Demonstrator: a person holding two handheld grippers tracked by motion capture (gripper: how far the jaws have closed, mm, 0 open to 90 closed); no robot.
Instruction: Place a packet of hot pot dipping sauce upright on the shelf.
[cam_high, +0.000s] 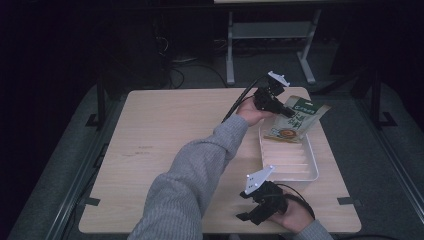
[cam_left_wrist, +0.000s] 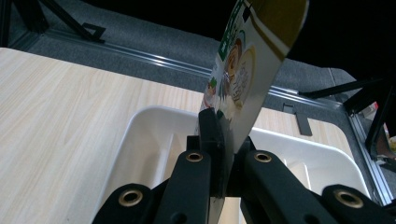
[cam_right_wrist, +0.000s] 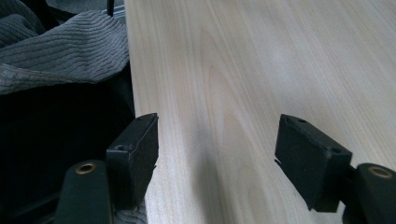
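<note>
1. High view: your left hand-held gripper (cam_high: 280, 107) is clamped on a snack pouch (cam_high: 295, 120) tilted over the far end of the white tray (cam_high: 312, 172), at the table's (cam_high: 165, 135) far right.
2. Left gripper view: the jaws pinch only the pouch's (cam_left_wrist: 247, 60) lower edge above the tray (cam_left_wrist: 140, 140). With so thin a hold it could slip or swing and land on the rim.
3. Right gripper view: your right hand-held gripper (cam_right_wrist: 217, 154) stands wide open and empty, over the table's (cam_right_wrist: 261, 60) near edge beside your sleeve (cam_right_wrist: 60, 46).
</note>
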